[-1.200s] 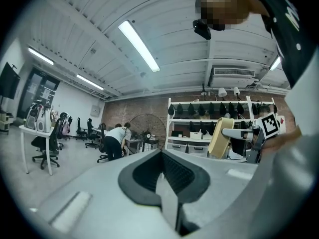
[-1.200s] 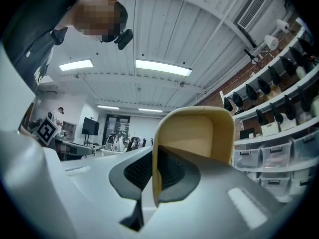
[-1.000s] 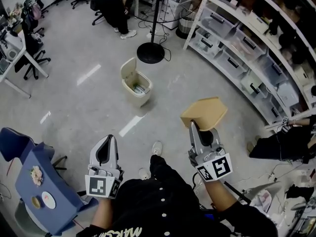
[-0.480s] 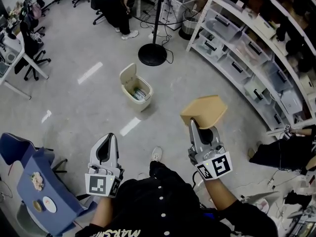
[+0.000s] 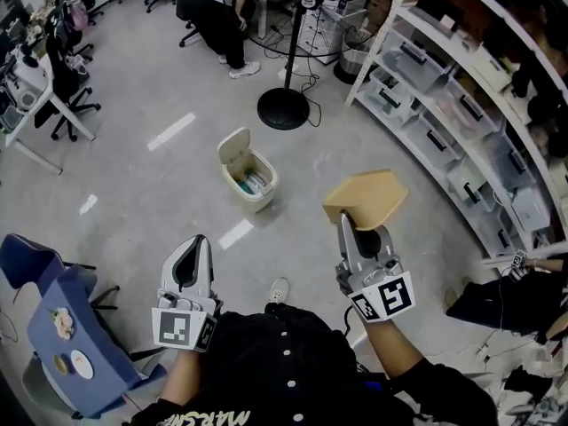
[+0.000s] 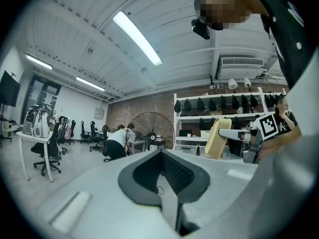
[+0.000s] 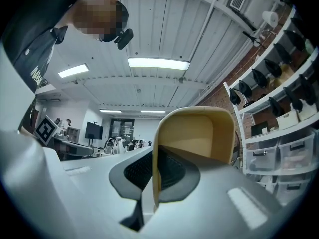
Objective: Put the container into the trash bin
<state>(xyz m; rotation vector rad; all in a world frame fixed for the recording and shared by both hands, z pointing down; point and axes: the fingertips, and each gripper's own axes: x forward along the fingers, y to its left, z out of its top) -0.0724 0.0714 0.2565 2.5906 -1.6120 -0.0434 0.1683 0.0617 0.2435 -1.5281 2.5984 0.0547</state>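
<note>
Slowly the whole room has slid down the head view over the last second: the trash bin (image 5: 248, 171), lid tipped open, sits lower and a touch further right in the frame than it did, and the round base of the standing fan (image 5: 284, 110) has dropped with it. The right tongs (image 5: 348, 227) have kept their place in the frame, pinching one wall of the tan container (image 5: 366, 201), whose open side shows in the right gripper view. I judge the person is walking toward the bin with the container carried, not yet over it; the bin is still well apart from the container, up and to the left of it. The left tongs (image 5: 193, 252) are pressed together on nothing and hang at the lower left.

Underfoot is a pale, glossy floor (image 5: 142, 193) with light streaks. White shelves (image 5: 461, 105) of drawers and boxes curve down the right side. A small blue tabletop (image 5: 67, 344) with little dishes stands at the lower left, office chairs (image 5: 67, 60) at the upper left, and another person (image 5: 213, 16) bends over at the top.
</note>
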